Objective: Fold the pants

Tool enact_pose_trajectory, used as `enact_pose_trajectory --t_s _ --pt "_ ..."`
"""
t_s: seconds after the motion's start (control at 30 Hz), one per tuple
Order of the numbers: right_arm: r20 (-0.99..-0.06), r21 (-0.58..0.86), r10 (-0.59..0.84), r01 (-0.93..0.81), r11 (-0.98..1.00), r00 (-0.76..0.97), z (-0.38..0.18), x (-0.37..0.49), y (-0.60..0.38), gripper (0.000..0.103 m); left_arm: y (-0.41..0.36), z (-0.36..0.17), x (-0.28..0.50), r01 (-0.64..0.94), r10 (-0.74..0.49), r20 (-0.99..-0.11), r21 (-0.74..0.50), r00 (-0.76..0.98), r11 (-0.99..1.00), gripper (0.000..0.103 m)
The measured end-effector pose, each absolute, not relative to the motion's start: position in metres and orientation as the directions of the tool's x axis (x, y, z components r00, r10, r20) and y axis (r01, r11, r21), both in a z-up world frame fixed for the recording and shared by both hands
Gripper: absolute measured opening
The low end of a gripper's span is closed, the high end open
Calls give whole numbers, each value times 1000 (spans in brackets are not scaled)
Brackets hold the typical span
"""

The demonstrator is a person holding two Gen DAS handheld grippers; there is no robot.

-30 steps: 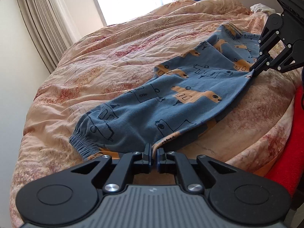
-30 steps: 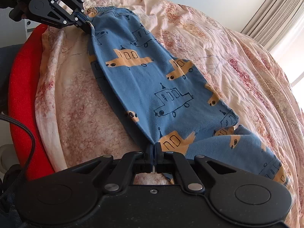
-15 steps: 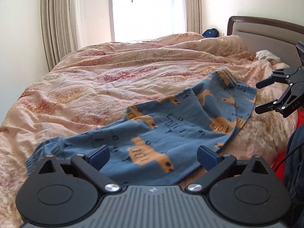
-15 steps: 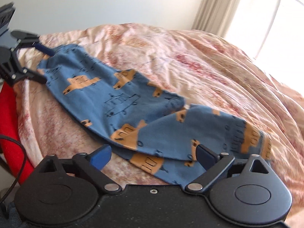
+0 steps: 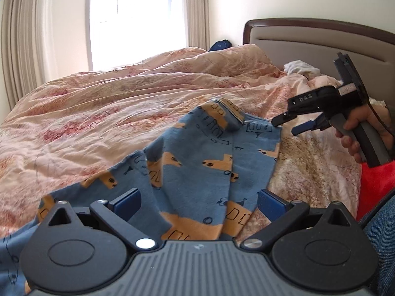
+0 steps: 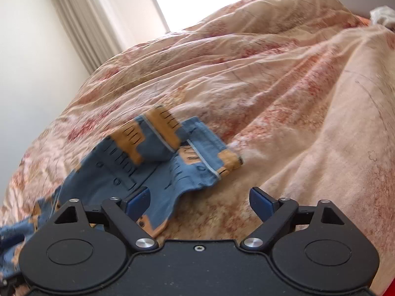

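Nearest, the left gripper now stands wide open, holding nothing, above the blue pants; a second ago it was pinched shut on their near edge. The right gripper has let go too, its fingers spread apart and empty just over the waistband. The pants lie released along the near edge of the bed, on the pink quilt, one leg laid over the other. That lengthwise fold looks done; a crosswise fold likely remains. Farther off, the headboard and curtains stand beyond.
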State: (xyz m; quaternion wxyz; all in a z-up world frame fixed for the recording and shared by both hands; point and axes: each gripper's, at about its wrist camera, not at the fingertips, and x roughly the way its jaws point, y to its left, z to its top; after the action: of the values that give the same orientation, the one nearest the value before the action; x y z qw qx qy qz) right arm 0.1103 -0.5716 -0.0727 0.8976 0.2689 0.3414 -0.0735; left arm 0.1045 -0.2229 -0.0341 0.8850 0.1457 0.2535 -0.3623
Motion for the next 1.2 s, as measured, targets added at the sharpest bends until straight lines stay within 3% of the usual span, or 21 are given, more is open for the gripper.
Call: enact_pose_trajectory --t_s 0.17,0.23,0.27,0.37,0.43,0.53,0.57,0.67,0.73,0.77,0.9,1.03,1.2 --pt "-651 503 55 376 778 757 -89 129 -597 48 -252 -42 106 753 -557 -573 174 601 635 83" --pt "-650 512 56 383 769 758 -91 133 -601 29 -257 -44 108 759 -553 -590 167 588 629 72" --pt "-649 508 48 385 771 759 -91 133 -603 13 -256 -45 109 764 -557 -597 154 578 627 71" --pt "-607 457 -4 353 817 795 -76 131 -604 8 -255 -47 108 771 -558 -600 163 573 616 66" --pt "-594 397 -38 335 854 803 -68 131 -603 7 -255 -49 106 777 -546 -614 189 571 600 53" --pt "-624 333 -53 327 885 779 -69 136 -599 8 -255 -52 105 782 -537 -628 196 564 591 49" --pt "-640 293 -66 322 900 766 -69 138 -595 13 -255 -53 105 782 -535 -630 197 563 591 48" --pt "-609 191 -112 282 940 785 -66 134 -582 41 -253 -53 103 789 -535 -637 202 556 579 43" --pt "-571 177 -89 229 957 816 -61 130 -575 46 -253 -53 103 792 -530 -643 209 553 573 32" --pt "-553 206 -39 182 961 832 -60 131 -573 46 -253 -54 104 793 -526 -647 210 552 572 25" --pt "-530 356 154 54 933 834 -63 147 -565 47 -254 -56 106 790 -516 -657 209 550 576 13" --pt "-545 458 220 67 886 809 -81 169 -559 52 -254 -57 107 786 -511 -658 210 554 582 1" --pt "-456 620 240 112 777 857 -96 179 -573 49 -251 -53 110 780 -521 -654 176 549 601 0"
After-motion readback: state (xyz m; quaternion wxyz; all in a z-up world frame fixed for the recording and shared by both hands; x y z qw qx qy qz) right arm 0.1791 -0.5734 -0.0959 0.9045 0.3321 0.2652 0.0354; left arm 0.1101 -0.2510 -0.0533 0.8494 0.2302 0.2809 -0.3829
